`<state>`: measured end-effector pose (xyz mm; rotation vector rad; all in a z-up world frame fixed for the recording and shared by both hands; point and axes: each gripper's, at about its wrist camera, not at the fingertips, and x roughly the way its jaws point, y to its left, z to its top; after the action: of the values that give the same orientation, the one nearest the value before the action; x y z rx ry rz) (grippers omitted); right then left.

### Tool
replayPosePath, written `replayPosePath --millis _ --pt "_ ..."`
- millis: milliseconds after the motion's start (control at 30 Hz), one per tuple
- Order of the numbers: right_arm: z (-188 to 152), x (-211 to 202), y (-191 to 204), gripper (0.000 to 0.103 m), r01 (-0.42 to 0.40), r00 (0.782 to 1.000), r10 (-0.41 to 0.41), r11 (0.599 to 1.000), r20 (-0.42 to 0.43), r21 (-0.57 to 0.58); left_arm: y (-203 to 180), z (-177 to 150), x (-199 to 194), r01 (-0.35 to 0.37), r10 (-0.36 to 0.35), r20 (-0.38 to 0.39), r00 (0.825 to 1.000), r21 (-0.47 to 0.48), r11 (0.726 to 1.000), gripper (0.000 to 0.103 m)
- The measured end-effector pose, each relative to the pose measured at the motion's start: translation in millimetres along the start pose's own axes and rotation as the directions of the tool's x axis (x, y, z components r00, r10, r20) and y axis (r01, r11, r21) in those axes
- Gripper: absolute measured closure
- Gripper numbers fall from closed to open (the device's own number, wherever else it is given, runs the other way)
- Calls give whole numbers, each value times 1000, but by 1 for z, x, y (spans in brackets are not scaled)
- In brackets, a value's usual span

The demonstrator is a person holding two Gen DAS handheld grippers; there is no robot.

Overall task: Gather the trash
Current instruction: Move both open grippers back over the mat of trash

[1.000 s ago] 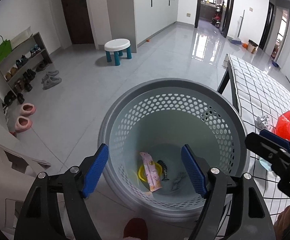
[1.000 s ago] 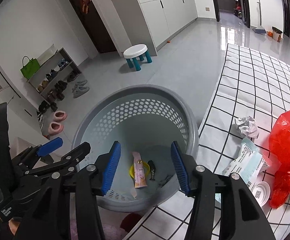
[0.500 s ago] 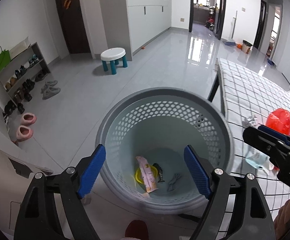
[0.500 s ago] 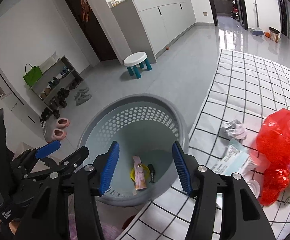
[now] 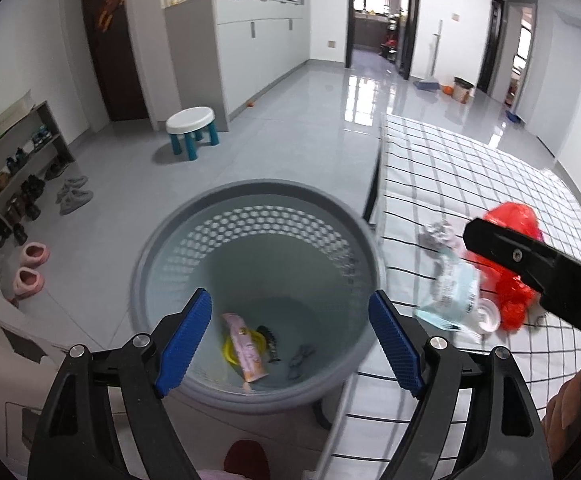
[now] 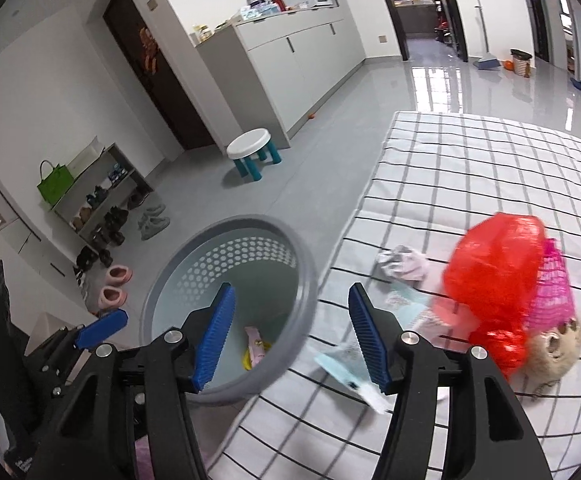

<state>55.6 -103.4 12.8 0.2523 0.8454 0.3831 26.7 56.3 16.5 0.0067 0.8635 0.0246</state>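
Note:
A grey perforated basket (image 5: 250,190) stands on the floor beside a table with a checked cloth (image 5: 450,168). In its bottom lie a pink wrapper (image 5: 246,344), a yellow ring and some dark bits. My left gripper (image 5: 288,300) hangs open and empty above the basket. My right gripper (image 6: 292,292) hovers over the basket rim (image 6: 250,222) and the table edge. Its jaws are opening with nothing between them. On the cloth lie a red plastic bag (image 6: 498,260), a crumpled paper (image 6: 402,264), a light-blue packet (image 6: 342,364) and a pink net (image 6: 550,292).
A brown fuzzy object (image 6: 554,352) lies beside the red bag. A white stool (image 5: 190,120), a shoe rack (image 5: 22,160), grey shoes and pink slippers (image 5: 30,268) stand on the floor to the left. Grey cabinets (image 5: 258,48) line the far wall.
Both grippers have drawn back and up from the basket and swung right toward the table. More of the cloth and its trash shows. The right jaws have widened slightly.

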Motion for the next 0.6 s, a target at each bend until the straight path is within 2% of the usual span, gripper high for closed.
replayPosePath --millis 333,600 --pt "-5 -34 -49 45 83 995 -85 995 47 47 -52 4 1 58 -60 13 998 98 994 23" --pt "-14 -65 -101 45 163 982 -173 980 79 117 -87 3 10 91 -95 15 995 169 981 22"
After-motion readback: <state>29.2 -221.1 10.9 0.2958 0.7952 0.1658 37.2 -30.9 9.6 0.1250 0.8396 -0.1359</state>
